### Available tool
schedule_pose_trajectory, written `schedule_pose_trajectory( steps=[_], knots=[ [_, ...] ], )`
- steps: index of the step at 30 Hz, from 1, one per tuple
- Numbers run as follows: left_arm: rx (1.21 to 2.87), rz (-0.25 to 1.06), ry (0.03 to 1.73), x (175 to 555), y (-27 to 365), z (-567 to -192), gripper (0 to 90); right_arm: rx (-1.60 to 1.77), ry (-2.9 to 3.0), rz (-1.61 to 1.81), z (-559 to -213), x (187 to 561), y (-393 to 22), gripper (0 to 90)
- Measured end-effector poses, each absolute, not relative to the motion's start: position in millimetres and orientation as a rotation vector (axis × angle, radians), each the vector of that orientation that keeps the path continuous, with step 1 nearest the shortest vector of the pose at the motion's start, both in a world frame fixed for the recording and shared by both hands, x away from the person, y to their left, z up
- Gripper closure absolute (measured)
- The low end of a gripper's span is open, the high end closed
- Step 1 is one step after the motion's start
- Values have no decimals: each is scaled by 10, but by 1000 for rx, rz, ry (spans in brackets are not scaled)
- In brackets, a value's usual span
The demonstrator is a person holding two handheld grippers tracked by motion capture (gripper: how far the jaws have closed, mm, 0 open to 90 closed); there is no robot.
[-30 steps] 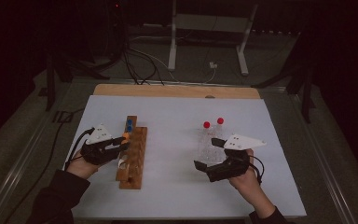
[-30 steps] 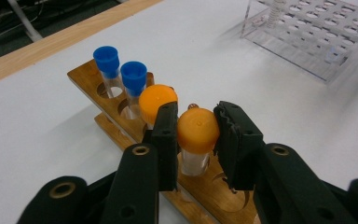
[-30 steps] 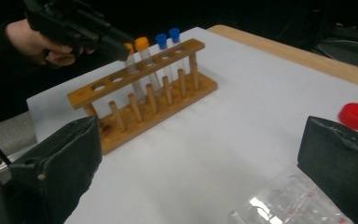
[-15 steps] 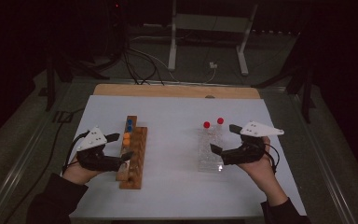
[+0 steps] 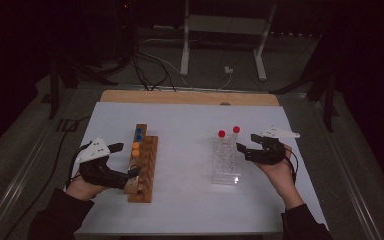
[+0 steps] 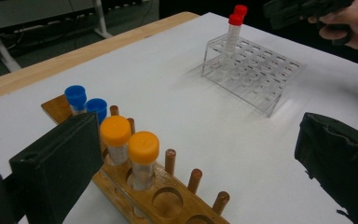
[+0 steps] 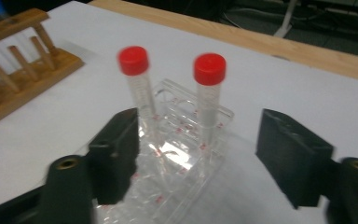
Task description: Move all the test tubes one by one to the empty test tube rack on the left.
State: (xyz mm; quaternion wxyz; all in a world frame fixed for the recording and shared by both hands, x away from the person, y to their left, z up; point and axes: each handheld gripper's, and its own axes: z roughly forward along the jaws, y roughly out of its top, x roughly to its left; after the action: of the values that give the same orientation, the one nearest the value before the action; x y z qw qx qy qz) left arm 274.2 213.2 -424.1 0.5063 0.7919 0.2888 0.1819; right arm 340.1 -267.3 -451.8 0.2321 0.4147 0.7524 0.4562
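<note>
A dim lab test bench: just beyond the left gripper (image 5: 121, 160) stands a wooden peg rack (image 5: 142, 170) of orange- and blue-capped tubes; before the right gripper (image 5: 246, 146), a clear plastic rack (image 5: 226, 167) holds two red-capped tubes (image 7: 209, 88). Cables (image 5: 150, 65) trail behind.

The high view looked down across the worktop (image 5: 190, 125); both gripper views sat close, sharing the clear rack (image 6: 254, 70).

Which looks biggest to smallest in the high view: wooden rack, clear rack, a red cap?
1. Wooden rack, the longest.
2. Clear rack, shorter, though slightly wider.
3. Red cap, tiny; the other red cap looks alike.
</note>
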Motion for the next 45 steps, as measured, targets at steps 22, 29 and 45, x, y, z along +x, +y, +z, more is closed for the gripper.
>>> schedule_pose_trajectory(
  steps=[22, 29, 45],
  knots=[
    [1918, 431, 694, 2745, 2145, -4246, 15, 1170, 2109, 1128, -4707, 3819, -2453, 686],
    [1918, 426, 694, 2753, 2152, -4253, 16, 1159, 2099, 1111, -4709, 3839, -2416, 745],
    [1921, 419, 688, 2755, 2140, -4242, 16, 1117, 2058, 1166, -4345, 3727, -2467, 751]
  ],
)
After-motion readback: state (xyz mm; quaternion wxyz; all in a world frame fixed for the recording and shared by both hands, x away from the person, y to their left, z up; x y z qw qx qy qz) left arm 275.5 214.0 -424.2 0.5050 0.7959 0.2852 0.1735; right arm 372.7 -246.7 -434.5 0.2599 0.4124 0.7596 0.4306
